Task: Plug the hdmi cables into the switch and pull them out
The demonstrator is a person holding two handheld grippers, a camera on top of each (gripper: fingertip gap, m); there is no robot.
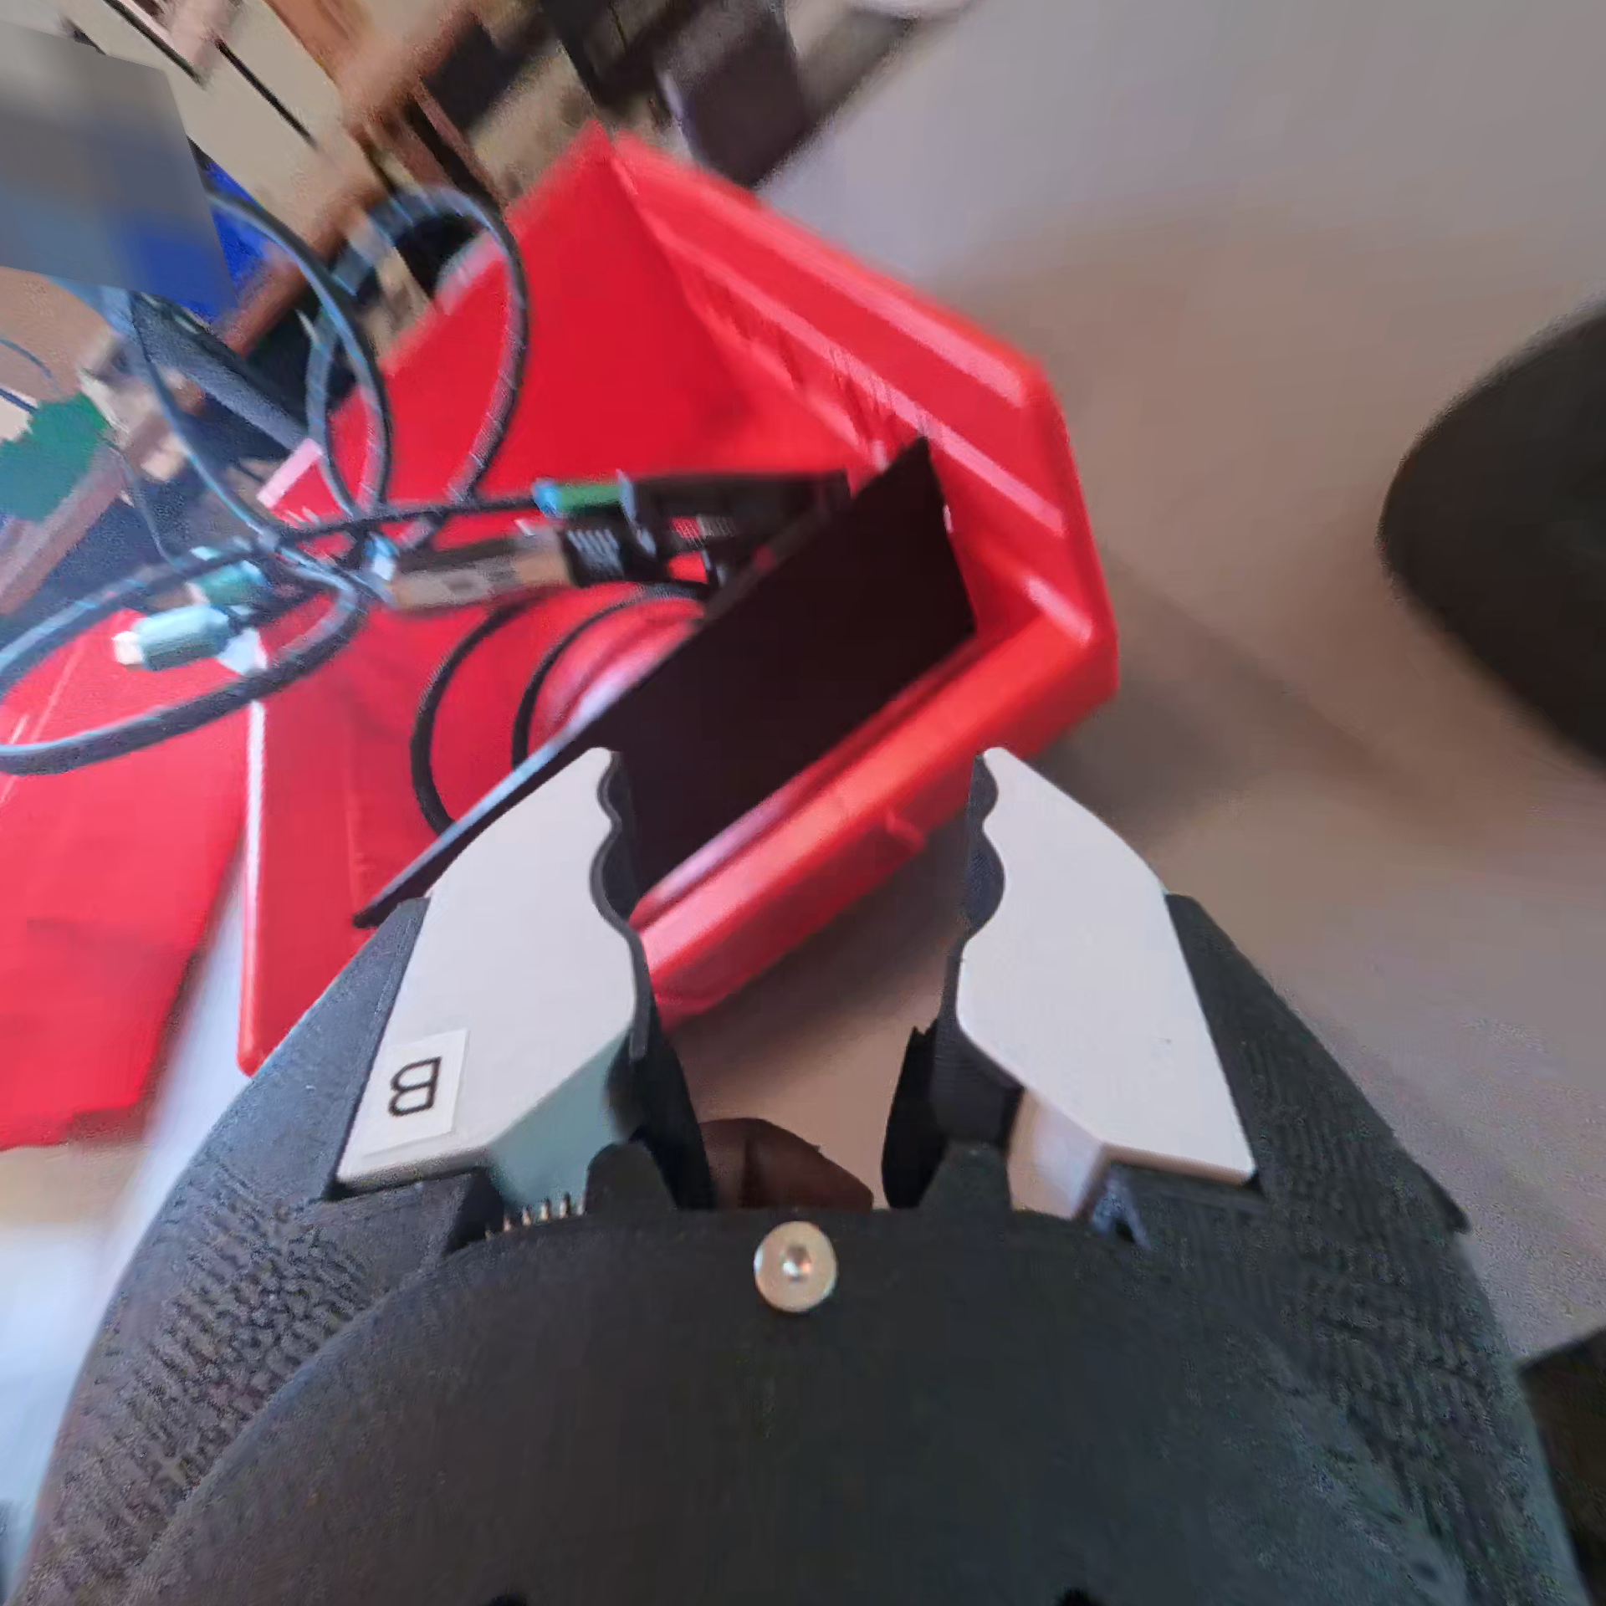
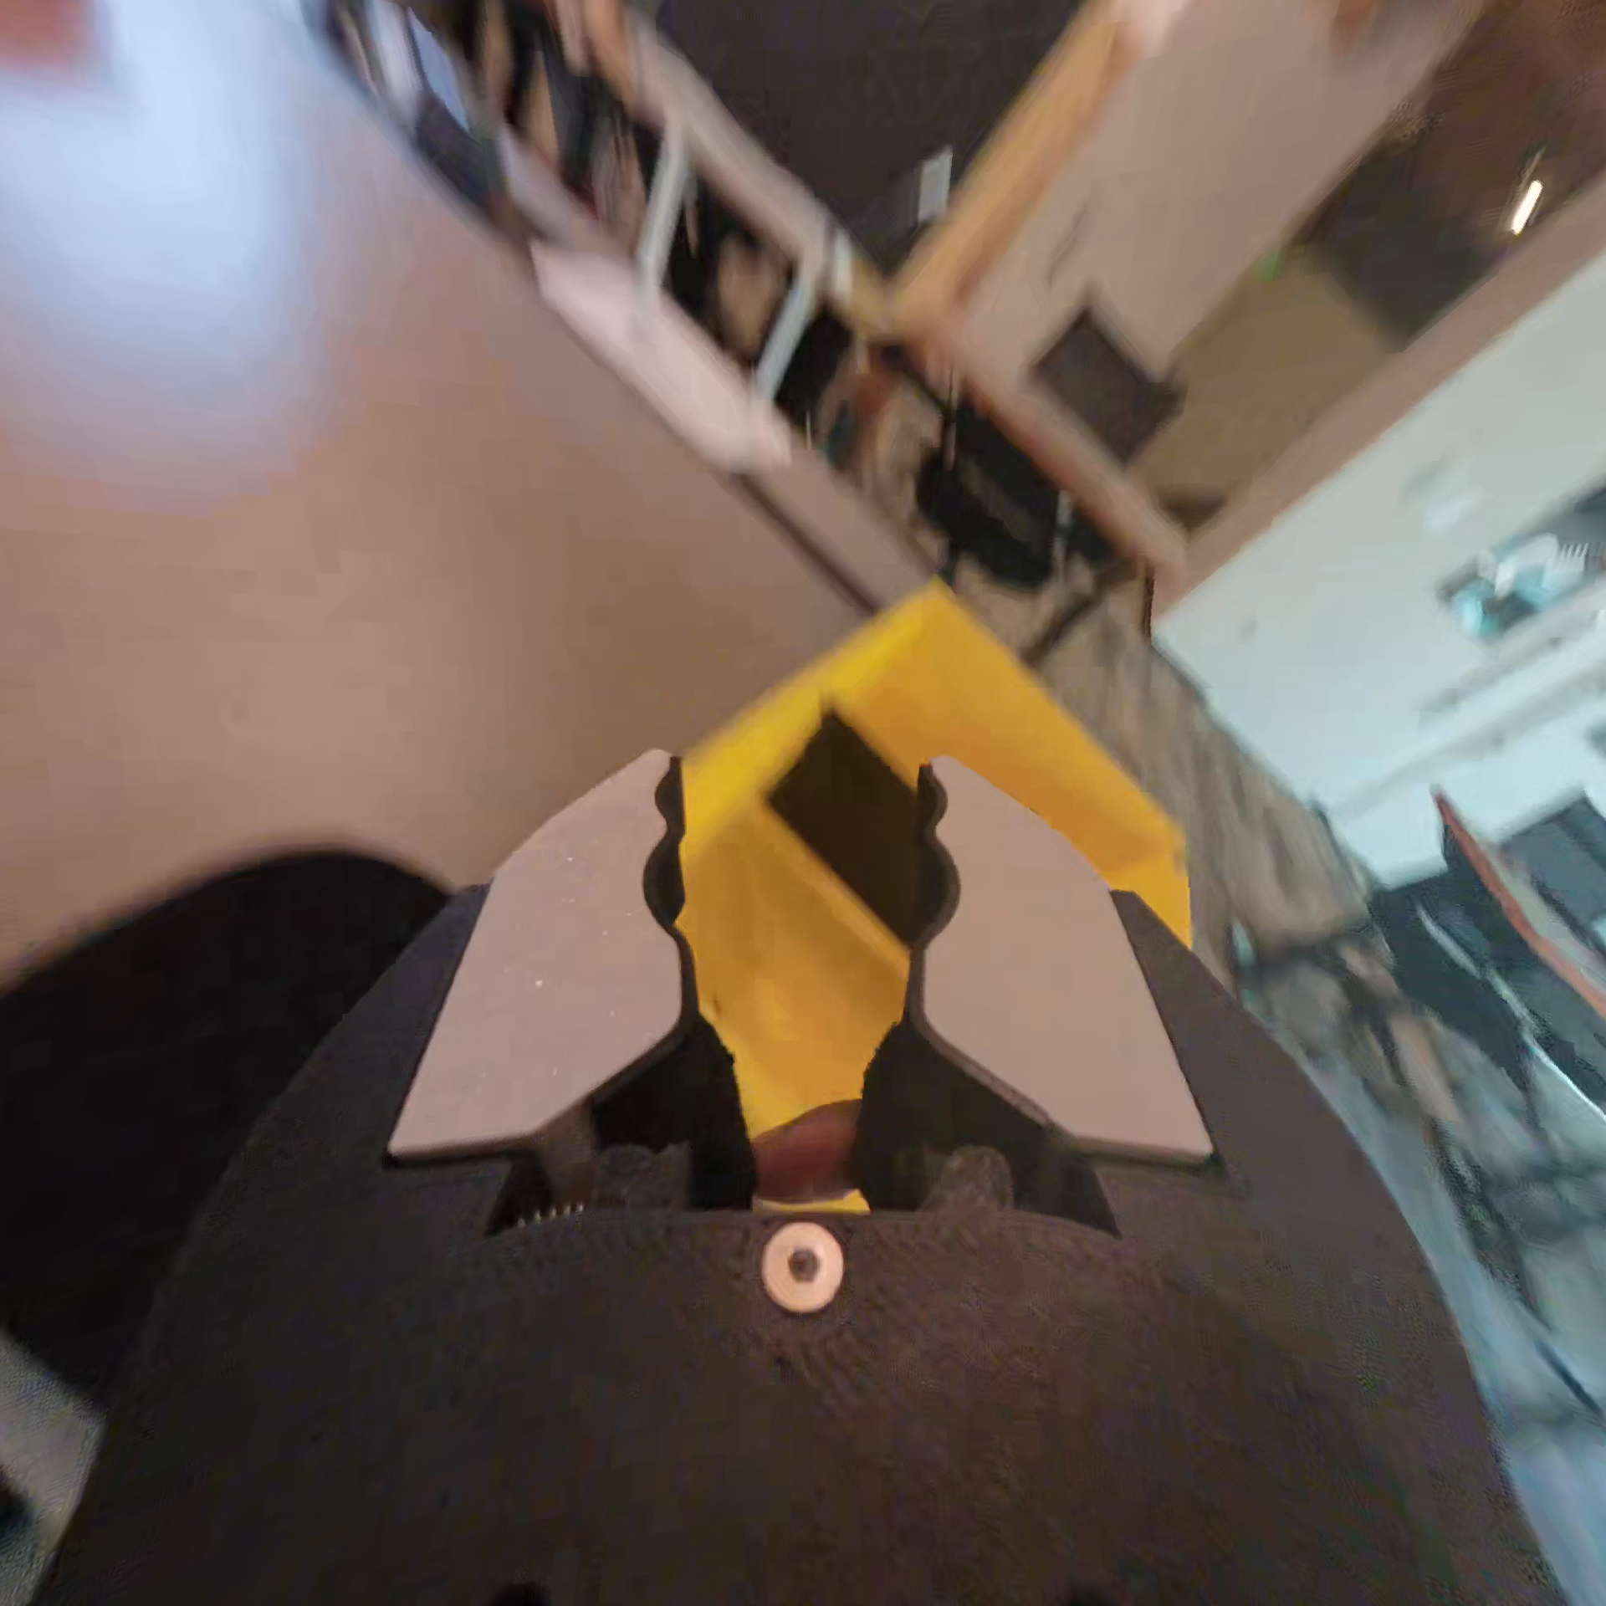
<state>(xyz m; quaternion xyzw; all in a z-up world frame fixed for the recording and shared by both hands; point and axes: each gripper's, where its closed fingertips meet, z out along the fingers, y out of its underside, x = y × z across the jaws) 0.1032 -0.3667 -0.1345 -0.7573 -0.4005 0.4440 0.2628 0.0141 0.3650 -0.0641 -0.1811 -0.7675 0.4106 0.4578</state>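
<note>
Looking down the left gripper (image 1: 795, 765): jaws spread wide, nothing pinched between them, pale fingers (image 1: 521, 912) hanging over the near corner of a red bin (image 1: 782, 365). Sitting on a pale tabletop (image 1: 1260, 261), that bin, tilted in the frame. Straight ahead of the fingertips, a flat black panel (image 1: 799, 643) leaning inside the bin's near corner. Just past it and a bit to the left, the hdmi switch (image 1: 721, 513), a small dark box, blurry, so can't make out the ports. Coming into it from the left, two plugs: one cable end with a greenish collar (image 1: 578, 497) on top, a greyer metallic one (image 1: 487, 569) below, both touching the switch body or sitting right at it; hard to say how deep they go. More black cables (image 1: 348, 365) looping farther left, with another loose green-tipped plug (image 1: 174, 634) lying apart from the switch. Off to the right of the gripper, a dark round thing (image 1: 1503, 539), too blurred to name.

Over on the right gripper (image 2: 795, 765): also parted, holding nothing, though narrower than the left. Behind the gap between its fingers, a yellow bin (image 2: 956, 695) with a black panel (image 2: 852, 817) in it. Everything beyond smeared by motion blur. No switch or cables in this view.
</note>
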